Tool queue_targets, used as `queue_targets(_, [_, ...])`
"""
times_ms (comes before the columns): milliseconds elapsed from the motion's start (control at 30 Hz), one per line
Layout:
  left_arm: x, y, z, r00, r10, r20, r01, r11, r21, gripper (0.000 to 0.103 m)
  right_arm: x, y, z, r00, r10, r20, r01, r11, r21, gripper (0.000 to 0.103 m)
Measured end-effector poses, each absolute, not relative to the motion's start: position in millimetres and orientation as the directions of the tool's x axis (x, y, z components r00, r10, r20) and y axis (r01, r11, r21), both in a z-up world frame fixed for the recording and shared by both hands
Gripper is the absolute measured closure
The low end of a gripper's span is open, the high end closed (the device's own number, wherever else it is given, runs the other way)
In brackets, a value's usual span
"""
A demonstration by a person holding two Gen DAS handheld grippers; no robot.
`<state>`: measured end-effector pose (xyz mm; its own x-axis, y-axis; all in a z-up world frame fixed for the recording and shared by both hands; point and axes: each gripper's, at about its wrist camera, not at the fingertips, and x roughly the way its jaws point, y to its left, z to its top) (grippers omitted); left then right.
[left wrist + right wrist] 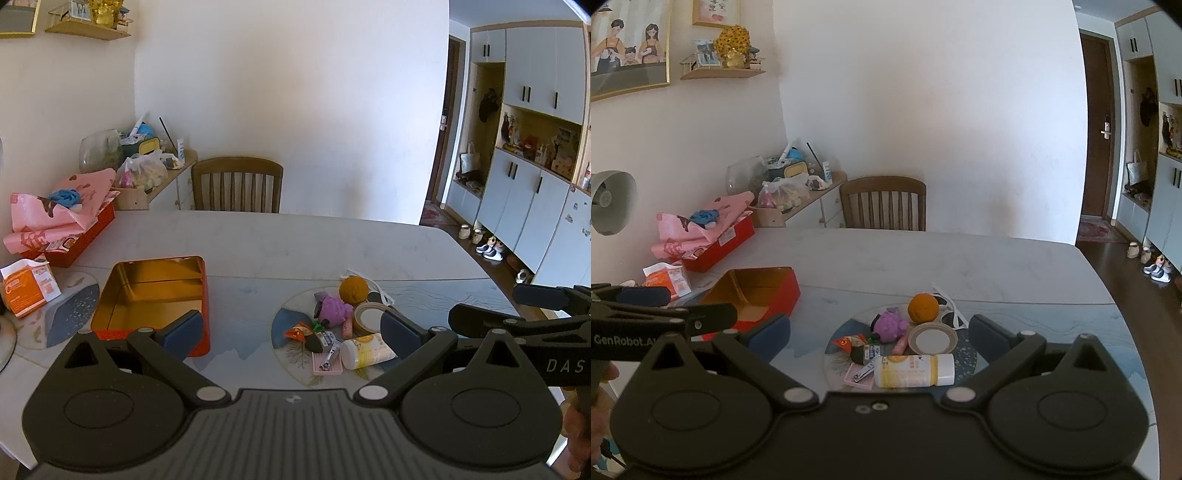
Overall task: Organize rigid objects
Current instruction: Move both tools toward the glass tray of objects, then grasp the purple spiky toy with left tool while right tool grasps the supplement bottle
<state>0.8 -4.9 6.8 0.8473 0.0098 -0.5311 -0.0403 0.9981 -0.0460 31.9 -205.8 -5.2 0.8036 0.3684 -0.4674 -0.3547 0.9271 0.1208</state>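
one tin, one heap of small things, both grippers empty

from my seat i counted one open red tin (155,295) with a gold inside, lying empty on the left of the table (295,240). to its right, on a round mat (964,354), lay the single heap: one orange ball (923,307), one purple toy (892,325), one roll of tape (932,339), one white and yellow bottle (914,370) on its side, one nail clipper (862,373) on a pink card, one pink tube (900,345) and one pair of white sunglasses (951,314) at the far edge. a few smaller bits i could not name.

my left gripper (291,332) hung above the table between tin and heap, fingers spread wide, touching nothing. my right gripper (879,334) hung over the heap, equally wide, grasping nothing.
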Motion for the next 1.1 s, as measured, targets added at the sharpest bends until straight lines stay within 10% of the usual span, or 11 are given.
queue_targets(1100, [108, 44, -40, 0.79, -0.118, -0.601, 0.091, 0.993, -0.075, 0.001, 101, -177, -57, 0.734, 0.299, -0.61, -0.292, 0.95, 0.114, 0.001])
